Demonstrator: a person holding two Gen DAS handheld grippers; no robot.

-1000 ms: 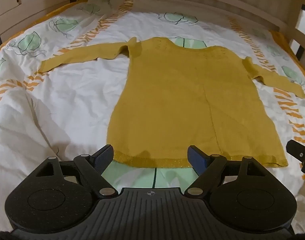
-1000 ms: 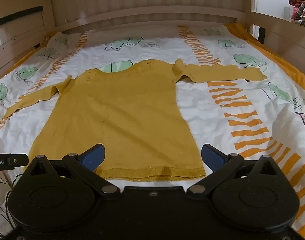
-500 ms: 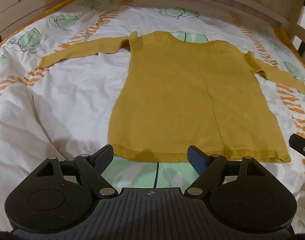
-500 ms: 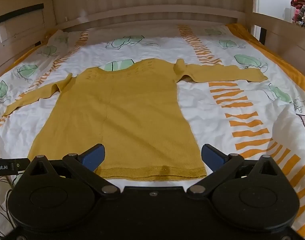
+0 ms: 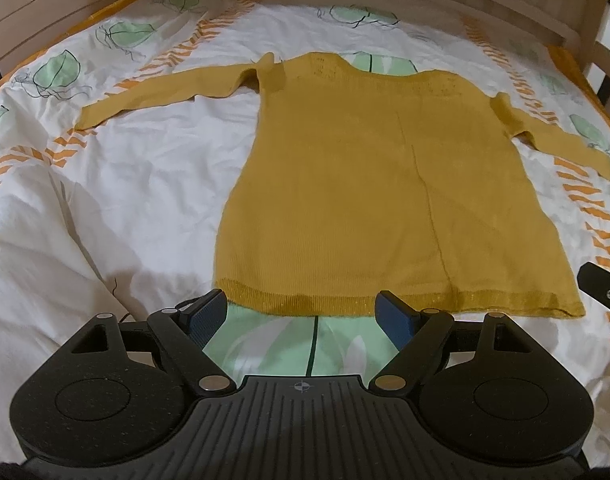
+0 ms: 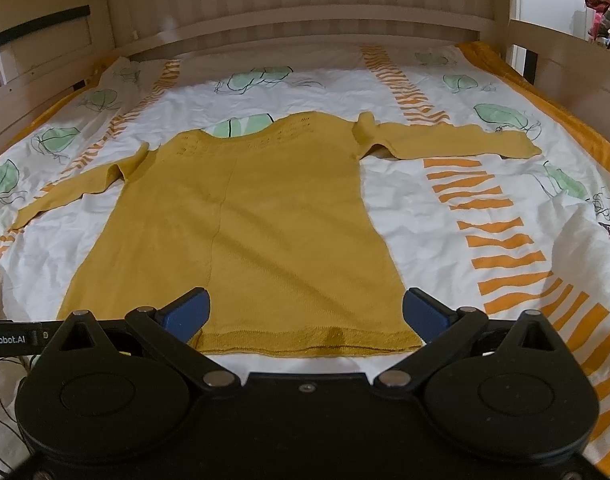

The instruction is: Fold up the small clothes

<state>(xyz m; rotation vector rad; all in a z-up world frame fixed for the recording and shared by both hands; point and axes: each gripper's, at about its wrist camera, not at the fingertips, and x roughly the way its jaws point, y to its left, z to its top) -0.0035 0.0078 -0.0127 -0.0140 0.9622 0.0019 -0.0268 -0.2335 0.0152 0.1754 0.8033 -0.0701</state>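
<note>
A mustard-yellow long-sleeved knit top (image 5: 389, 200) lies flat on the bed, hem towards me, both sleeves spread out sideways; it also shows in the right wrist view (image 6: 257, 232). My left gripper (image 5: 303, 314) is open and empty, hovering just short of the hem's left half. My right gripper (image 6: 305, 314) is open and empty, over the hem's right half, its blue fingers (image 6: 425, 312) straddling the hem corner. A part of the right gripper (image 5: 603, 288) shows at the right edge of the left wrist view.
The bed has a white duvet (image 5: 105, 208) with green leaf and orange stripe prints, rumpled at the near left. A wooden bed frame (image 6: 305, 24) runs around the far end and both sides. Cables (image 6: 1, 376) hang at the near left.
Both grippers have moved slightly forward towards the hem and tilted down a little. The top has not moved. Both jaws stay open.
</note>
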